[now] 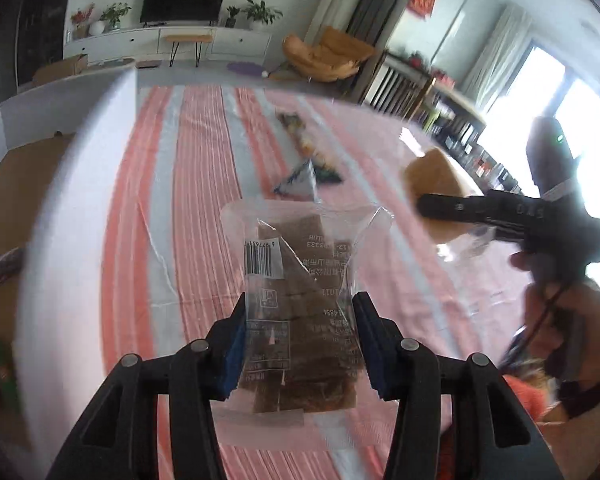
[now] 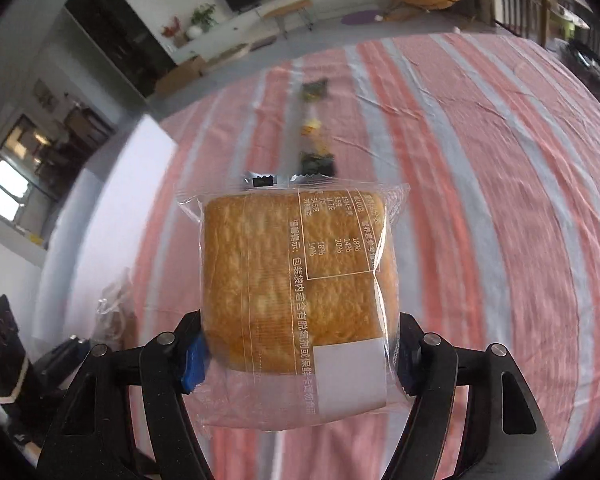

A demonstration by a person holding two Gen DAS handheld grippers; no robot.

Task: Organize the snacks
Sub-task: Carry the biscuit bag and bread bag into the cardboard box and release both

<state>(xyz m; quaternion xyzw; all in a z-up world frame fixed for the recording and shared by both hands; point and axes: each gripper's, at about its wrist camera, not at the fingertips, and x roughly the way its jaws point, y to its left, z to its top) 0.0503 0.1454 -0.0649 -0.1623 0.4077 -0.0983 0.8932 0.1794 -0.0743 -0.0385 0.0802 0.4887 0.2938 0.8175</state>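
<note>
My left gripper (image 1: 302, 308) is shut on a clear packet of dark brown slices (image 1: 304, 248) with a barcode label, its blue pads pressing both sides. The packet hangs above the pink-and-grey striped cloth (image 1: 204, 200). My right gripper (image 2: 300, 324) is shut on a clear packet holding a golden square cake (image 2: 292, 272), also off the cloth (image 2: 480, 200). In the left wrist view the right gripper (image 1: 500, 216) is at the right with the golden cake (image 1: 432, 176) in it. A row of small snack packets (image 1: 308, 152) (image 2: 316, 136) lies on the cloth beyond both.
A person's hand (image 1: 560, 320) grips the right tool. A white surface (image 1: 80, 200) borders the cloth on the left. Beyond the table's far edge stand an orange chair (image 1: 328, 56), a TV unit (image 1: 180, 40) and a railing (image 1: 396, 88).
</note>
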